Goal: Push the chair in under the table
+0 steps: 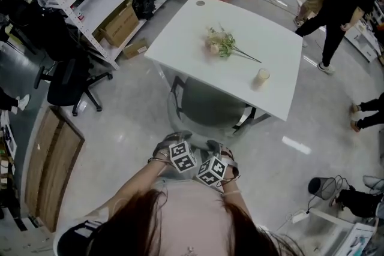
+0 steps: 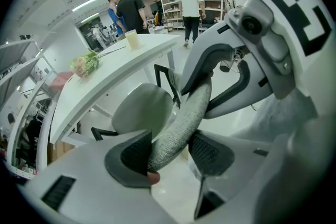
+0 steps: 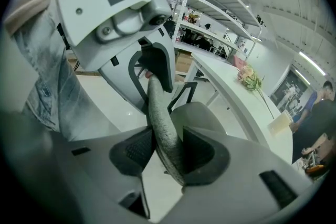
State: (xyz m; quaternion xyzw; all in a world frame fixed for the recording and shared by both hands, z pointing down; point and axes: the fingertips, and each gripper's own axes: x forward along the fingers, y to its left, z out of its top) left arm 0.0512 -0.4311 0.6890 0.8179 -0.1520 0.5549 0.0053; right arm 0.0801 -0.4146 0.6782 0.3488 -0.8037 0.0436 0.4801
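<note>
Sitting half under the white bench (image 1: 240, 21) at 12 o'clock, the grey chair (image 1: 207, 106) is driven by its backrest rim (image 2: 184, 113); fingers of the left gripper (image 2: 170, 157) and right gripper (image 3: 169, 150) both clench it side by side, likely for a straight, even push.

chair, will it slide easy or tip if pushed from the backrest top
Chair probably drags, not rolls: black legs, no wheels visible. Pushing high on the padded backrest rim may tip it slightly; the rim looks stiff.

Side by side, left claw (image 2: 170, 152) and right claw (image 3: 168, 152) are clamped.
</note>
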